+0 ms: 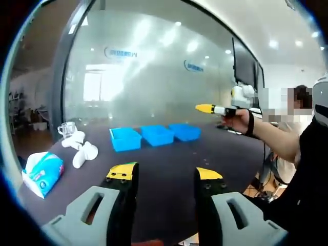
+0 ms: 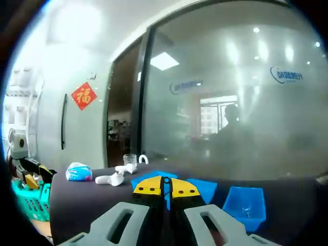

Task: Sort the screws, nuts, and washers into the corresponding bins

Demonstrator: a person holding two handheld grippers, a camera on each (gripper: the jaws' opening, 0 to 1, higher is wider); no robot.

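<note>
Left gripper (image 1: pixel 164 173) rides low over the dark table (image 1: pixel 169 159), jaws spread wide with nothing between the yellow tips. Ahead of it, three blue bins (image 1: pixel 155 135) sit in a row near the far edge of the table, close together, in front of a frosted glass wall (image 1: pixel 154 77). No screws, nuts or washers can be made out at this size.

Left of the bins — white handle-shaped objects (image 1: pixel 81 148) and a small clear glass (image 1: pixel 66 129); nearer the table edge, a blue-and-white tissue pack (image 1: pixel 43 173).

In the left gripper view, the right gripper (image 1: pixel 211 108) is held up in a person's hand (image 1: pixel 237 120), well above the table, off to the right of the bins.

Right gripper view: its own jaws (image 2: pixel 165 186) are pressed together, yellow tips meeting, nothing seen pinched. The blue bins (image 2: pixel 245 204) lie just beyond the tips. Farther left — the white objects (image 2: pixel 114 177), the tissue pack (image 2: pixel 78 172), and a teal basket (image 2: pixel 31 205) at the table's end.
</note>
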